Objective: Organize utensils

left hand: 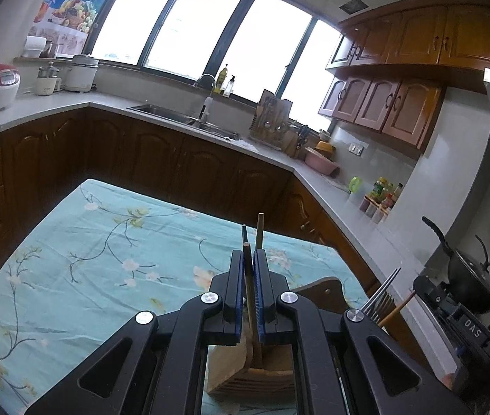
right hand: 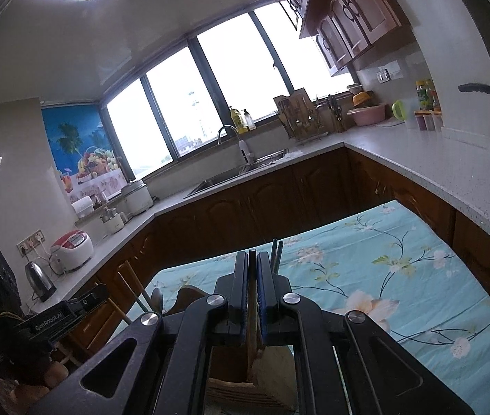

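Observation:
My left gripper [left hand: 248, 263] is shut on a thin brown chopstick [left hand: 247, 247] that runs down into a wooden utensil holder [left hand: 245, 377] below the fingers. Two more sticks, one dark [left hand: 244, 235] and one wooden [left hand: 259, 231], stand just beyond the fingertips. My right gripper [right hand: 252, 263] is shut on a dark-tipped chopstick [right hand: 252, 256] that reaches down into the same wooden holder [right hand: 234, 390]. Two grey-green sticks [right hand: 277, 254] rise beside its right finger. Metal chopsticks [left hand: 381, 294] stand at the right in the left wrist view.
The holder stands on a table with a turquoise floral cloth [left hand: 89, 259]. Brown cabinets and a grey counter [left hand: 348, 200] with sink [left hand: 182, 117] wrap around. A black wok [left hand: 466, 276] sits right. The other gripper [right hand: 55, 318] shows at left in the right wrist view.

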Tool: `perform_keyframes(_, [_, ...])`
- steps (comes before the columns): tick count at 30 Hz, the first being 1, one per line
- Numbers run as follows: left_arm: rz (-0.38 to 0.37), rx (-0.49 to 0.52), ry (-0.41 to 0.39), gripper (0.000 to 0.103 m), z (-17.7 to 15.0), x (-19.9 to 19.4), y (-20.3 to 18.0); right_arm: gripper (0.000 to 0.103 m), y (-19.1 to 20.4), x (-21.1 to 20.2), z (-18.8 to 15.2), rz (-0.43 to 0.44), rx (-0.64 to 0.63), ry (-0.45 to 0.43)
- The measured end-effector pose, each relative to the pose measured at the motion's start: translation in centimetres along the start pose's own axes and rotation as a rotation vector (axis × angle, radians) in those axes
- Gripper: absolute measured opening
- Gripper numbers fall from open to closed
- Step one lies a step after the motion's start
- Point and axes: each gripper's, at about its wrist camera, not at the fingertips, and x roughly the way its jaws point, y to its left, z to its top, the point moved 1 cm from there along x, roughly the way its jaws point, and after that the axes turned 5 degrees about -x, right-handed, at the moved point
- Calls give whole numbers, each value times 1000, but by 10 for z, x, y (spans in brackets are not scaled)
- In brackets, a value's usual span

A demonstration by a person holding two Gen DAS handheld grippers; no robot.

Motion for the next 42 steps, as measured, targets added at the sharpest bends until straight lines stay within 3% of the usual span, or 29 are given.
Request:
perform_keyframes(17, [-4,-1,50,5,13,7,-2,10,-3,8,5,5,5,34])
perform_keyframes(23, [3,0,49,20,12,7,-6,13,-5,10,5,6,12,44])
perform_keyframes(32, [12,0,60,27,10,4,-11,57,-10,3,5,11,31,32])
perform_keyframes(39, [33,3,55,52,9,-5,-14,74,-10,-3,3,14,35,26])
perform_keyframes(42, [50,2,54,75,6,-12,-13,86,-9,-7,1,21,36,19])
